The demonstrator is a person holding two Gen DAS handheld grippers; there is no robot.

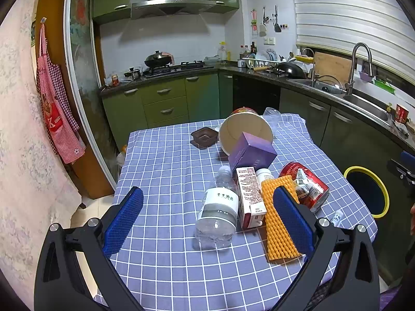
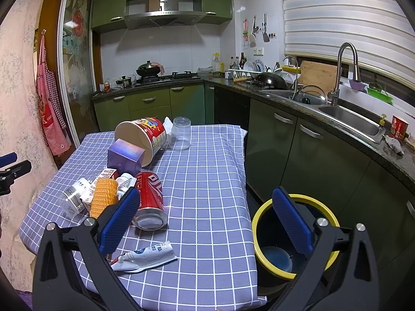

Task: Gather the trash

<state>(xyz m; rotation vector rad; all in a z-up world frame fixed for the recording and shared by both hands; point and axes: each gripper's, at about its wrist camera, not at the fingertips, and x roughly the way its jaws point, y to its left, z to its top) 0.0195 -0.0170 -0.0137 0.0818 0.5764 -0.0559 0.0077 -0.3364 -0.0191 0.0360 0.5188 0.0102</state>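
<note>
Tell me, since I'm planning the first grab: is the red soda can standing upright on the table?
No. The red soda can lies on its side on the checked tablecloth, its round end facing the camera.

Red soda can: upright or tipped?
Tipped. The red soda can lies on its side on the checked tablecloth, its round end facing the right wrist camera.

Checked cloth [image 2: 207,171] matt, woven, draped over bench. Clear plastic bottle [image 1: 218,212] glossy, paper-labelled. Red can [image 2: 150,197] shiny metal. Orange foam net [image 1: 278,223] rough. Purple box [image 1: 253,153] smooth card. Gripper pads [image 1: 124,223] textured blue rubber. Bin [image 2: 264,215] with glossy yellow plastic rim.
</note>
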